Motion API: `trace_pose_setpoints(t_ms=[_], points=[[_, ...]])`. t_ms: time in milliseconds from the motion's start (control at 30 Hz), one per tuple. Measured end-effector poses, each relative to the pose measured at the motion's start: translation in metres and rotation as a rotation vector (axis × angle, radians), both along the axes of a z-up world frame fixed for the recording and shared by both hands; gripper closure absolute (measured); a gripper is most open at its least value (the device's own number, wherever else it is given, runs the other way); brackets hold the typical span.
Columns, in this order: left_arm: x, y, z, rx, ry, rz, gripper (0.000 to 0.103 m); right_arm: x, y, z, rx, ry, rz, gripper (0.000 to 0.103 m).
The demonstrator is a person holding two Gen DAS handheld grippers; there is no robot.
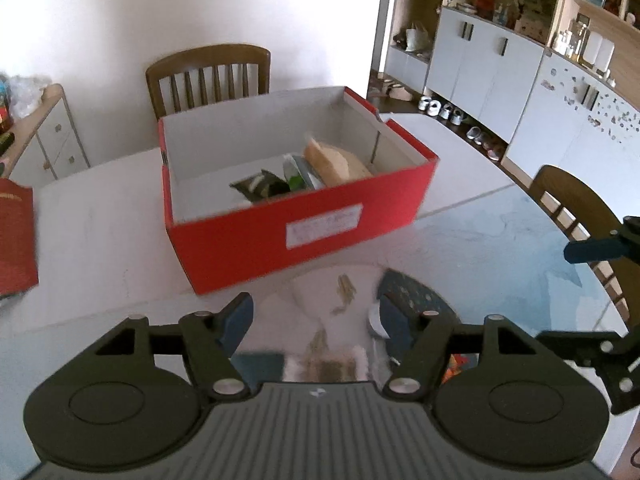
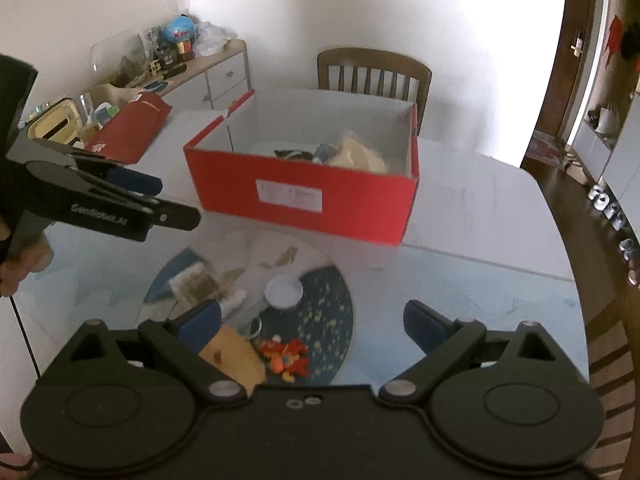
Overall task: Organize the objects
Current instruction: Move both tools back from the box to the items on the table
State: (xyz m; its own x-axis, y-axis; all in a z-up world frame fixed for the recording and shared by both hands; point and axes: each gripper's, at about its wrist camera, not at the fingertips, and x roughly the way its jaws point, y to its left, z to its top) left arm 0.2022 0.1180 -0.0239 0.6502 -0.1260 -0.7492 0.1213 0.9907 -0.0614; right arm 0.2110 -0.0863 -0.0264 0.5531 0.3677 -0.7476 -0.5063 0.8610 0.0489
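Observation:
An open red shoebox (image 1: 280, 224) stands on the white table and holds a tan packet (image 1: 336, 160), a dark green packet (image 1: 260, 186) and another item; it also shows in the right wrist view (image 2: 304, 200). On a round patterned mat (image 2: 320, 304) lie a white lid (image 2: 283, 290), a small packet (image 2: 196, 284), an orange toy (image 2: 286, 360) and a tan object (image 2: 232, 356). My left gripper (image 1: 316, 320) is open and empty above the mat, short of the box. My right gripper (image 2: 312, 324) is open and empty above the toy.
A red box lid (image 2: 132, 128) lies at the table's left (image 1: 14, 236). Wooden chairs stand behind the box (image 1: 208, 76) and at the right (image 1: 580, 208). A cluttered sideboard (image 2: 192, 68) and white cabinets (image 1: 500, 72) line the walls.

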Motion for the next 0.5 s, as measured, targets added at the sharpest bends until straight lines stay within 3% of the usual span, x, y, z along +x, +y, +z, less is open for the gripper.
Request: trace_pose_setpoints(t_ms=[500], points=[[-0.080,-0.002,-0.048,-0.028,0.038,0.013,0.017,-0.035,-0.002,-0.029,-0.035,0.024,-0.006,0.005]])
